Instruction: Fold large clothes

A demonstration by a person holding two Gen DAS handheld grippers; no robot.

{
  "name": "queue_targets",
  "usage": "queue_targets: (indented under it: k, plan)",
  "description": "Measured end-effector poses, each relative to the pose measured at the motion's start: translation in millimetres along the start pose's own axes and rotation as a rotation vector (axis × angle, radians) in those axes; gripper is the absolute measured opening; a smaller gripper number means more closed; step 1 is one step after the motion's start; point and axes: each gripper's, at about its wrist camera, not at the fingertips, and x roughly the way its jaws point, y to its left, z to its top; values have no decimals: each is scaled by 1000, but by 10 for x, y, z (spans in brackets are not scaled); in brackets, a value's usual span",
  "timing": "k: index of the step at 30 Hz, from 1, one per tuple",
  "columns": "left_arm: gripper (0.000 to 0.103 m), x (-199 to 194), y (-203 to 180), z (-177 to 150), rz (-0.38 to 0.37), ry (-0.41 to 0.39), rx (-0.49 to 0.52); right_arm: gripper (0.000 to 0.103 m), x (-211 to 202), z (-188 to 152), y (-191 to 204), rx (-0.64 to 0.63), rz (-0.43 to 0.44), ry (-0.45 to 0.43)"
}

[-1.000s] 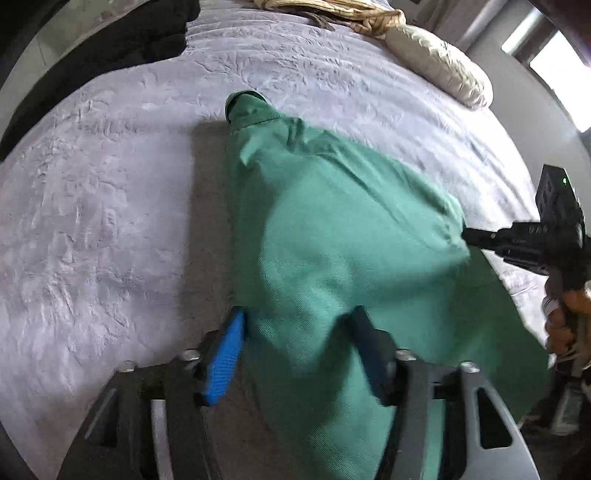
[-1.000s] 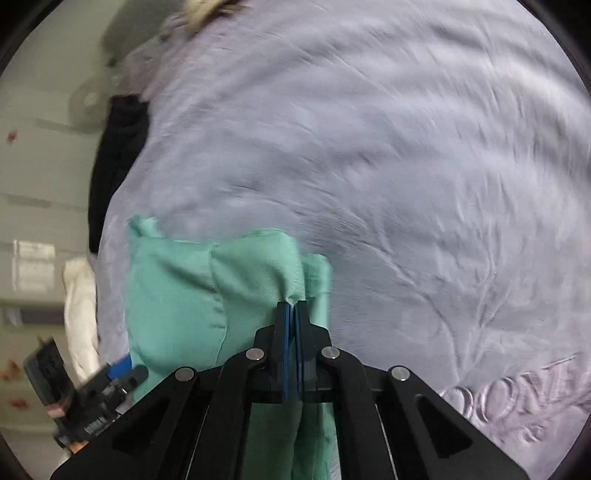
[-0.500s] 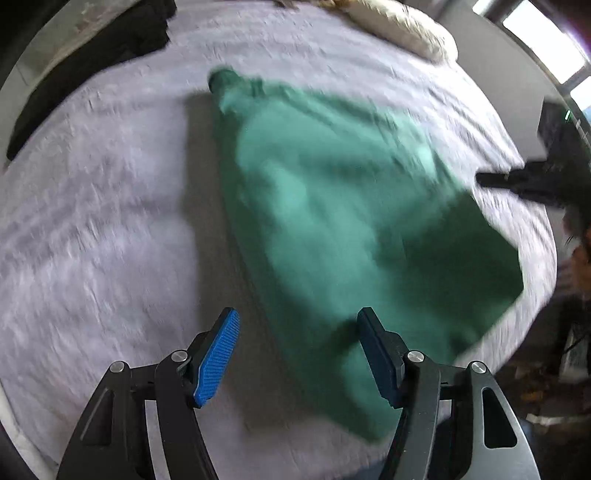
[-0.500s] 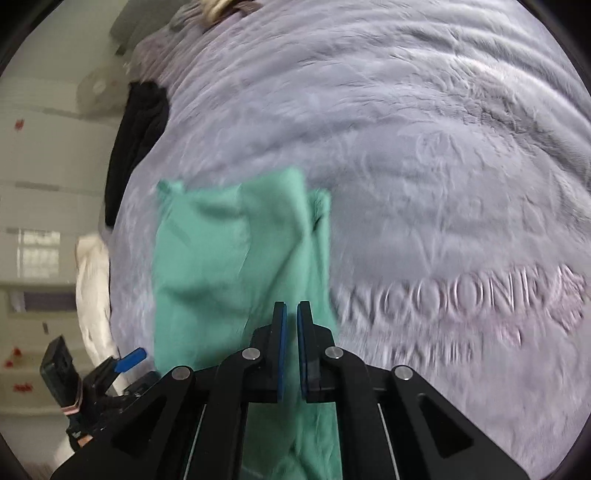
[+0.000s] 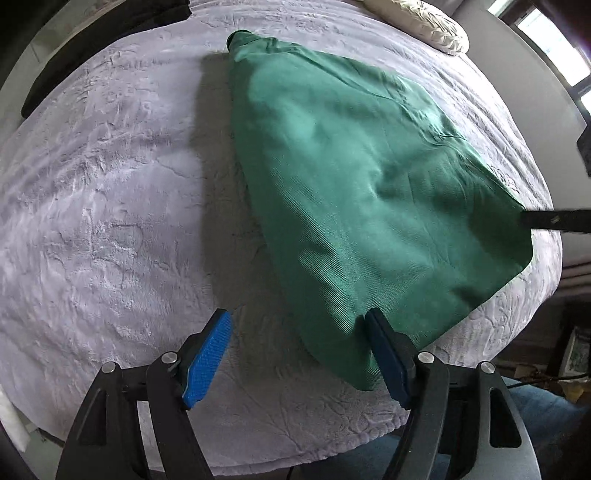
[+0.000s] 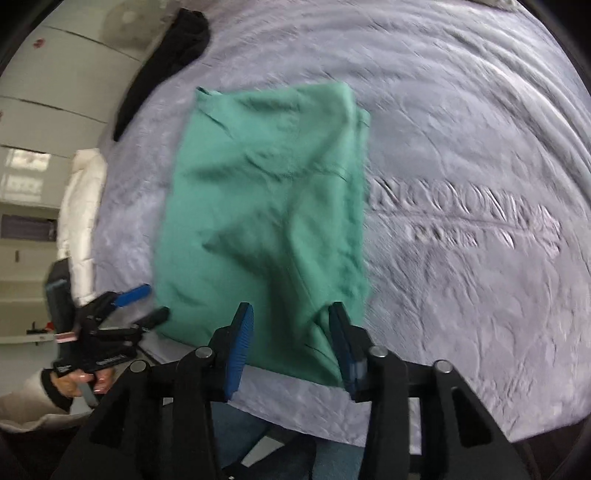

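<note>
Green garment lies folded on the lilac bedspread, near the front edge of the bed, its narrow end pointing toward the far side. Left gripper hovers above its near corner w/ jaws wide apart, just been opening, nothing clamped. Right gripper also over the near edge, jaws parted and just been opening, cloth below but not pinched. Raised lettering pressed into the bedspread is too blurred to read. Black clothing at far left edge, white pillow at the far side
</note>
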Motion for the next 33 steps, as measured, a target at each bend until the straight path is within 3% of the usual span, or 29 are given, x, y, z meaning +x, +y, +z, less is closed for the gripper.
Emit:
queue_targets:
  k: [1, 6, 11, 18, 21, 25, 30, 33]
  plan:
    - [75, -6, 9, -8, -1, 1, -3, 8, 44, -27, -55, 16, -8, 12]
    - [78, 64, -29, -14, -8, 2, -14, 7, 352, -166, -480, 177, 20, 60]
    - [82, 134, -21, -35, -10, 3, -55, 8, 544, -266, -663, 219, 23, 63]
    - [82, 118, -45, -36, 19, 6, -68, 12, 295, -355, -390, 119, -46, 63]
    - [82, 96, -28, -34, 26, 9, -75, 12, 65, -400, -242, 74, -74, 14]
    - [81, 73, -22, -32, 40, 13, -85, 12, -122, -428, -74, 41, -48, -58]
    - [82, 54, -31, -15, 52, 23, -94, 12, 131, -377, -6, 8, -99, 18]
    - [82, 40, -46, -12, 62, 28, -87, 12, 258, -382, -98, 50, -101, 58]
